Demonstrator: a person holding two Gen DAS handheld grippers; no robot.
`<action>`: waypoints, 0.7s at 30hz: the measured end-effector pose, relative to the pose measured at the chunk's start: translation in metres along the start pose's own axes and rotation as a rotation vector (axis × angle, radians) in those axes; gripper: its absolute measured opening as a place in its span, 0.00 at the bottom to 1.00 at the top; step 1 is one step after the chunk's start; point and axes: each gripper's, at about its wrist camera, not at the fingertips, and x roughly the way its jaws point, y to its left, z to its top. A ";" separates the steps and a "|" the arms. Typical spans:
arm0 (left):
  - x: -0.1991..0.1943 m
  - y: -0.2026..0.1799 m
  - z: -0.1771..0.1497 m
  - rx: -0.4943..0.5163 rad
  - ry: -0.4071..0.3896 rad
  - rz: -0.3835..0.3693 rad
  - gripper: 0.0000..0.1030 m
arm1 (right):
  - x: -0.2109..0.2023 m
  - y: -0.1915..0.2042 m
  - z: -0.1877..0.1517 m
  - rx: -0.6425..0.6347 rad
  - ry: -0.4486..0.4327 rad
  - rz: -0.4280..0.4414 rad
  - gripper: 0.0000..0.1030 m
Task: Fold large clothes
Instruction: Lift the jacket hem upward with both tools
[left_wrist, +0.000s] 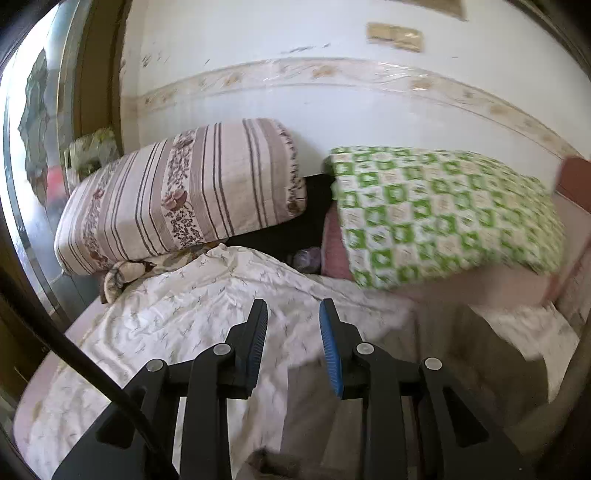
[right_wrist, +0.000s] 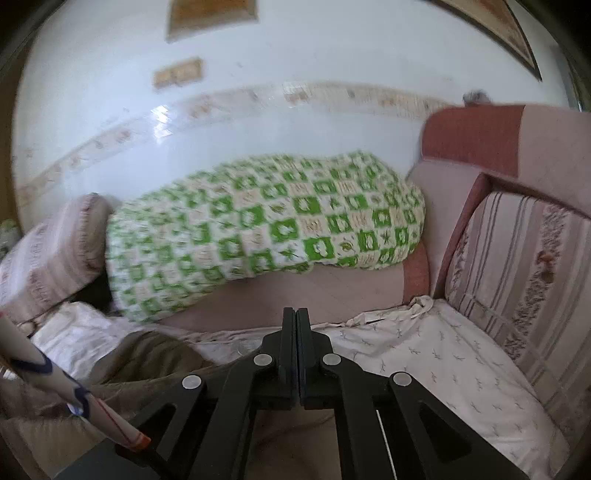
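Olive-brown garment (left_wrist: 436, 354) lies spread on the bed, over a white printed sheet (left_wrist: 177, 317), its cloth blurred in both views. Left gripper (left_wrist: 293, 314) hovers above the sheet's edge, jaws parted with a clear gap, blue pads (left_wrist: 330, 354) showing, nothing between them. Right gripper (right_wrist: 296, 321) has its jaws pressed flat together; I cannot tell whether any cloth is caught there. Green checked pillow (right_wrist: 258, 232) and striped pillow (left_wrist: 177, 199) rest against the white wall (left_wrist: 332, 103) behind.
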 end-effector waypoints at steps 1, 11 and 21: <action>0.013 0.000 0.005 -0.015 -0.004 0.018 0.28 | 0.021 -0.004 0.003 0.023 0.015 -0.010 0.00; 0.095 -0.019 0.020 0.051 0.037 0.081 0.34 | 0.077 -0.026 -0.033 0.037 0.179 0.170 0.02; 0.046 0.088 -0.029 -0.011 0.355 -0.238 0.87 | 0.116 -0.065 -0.066 0.128 0.371 0.422 0.57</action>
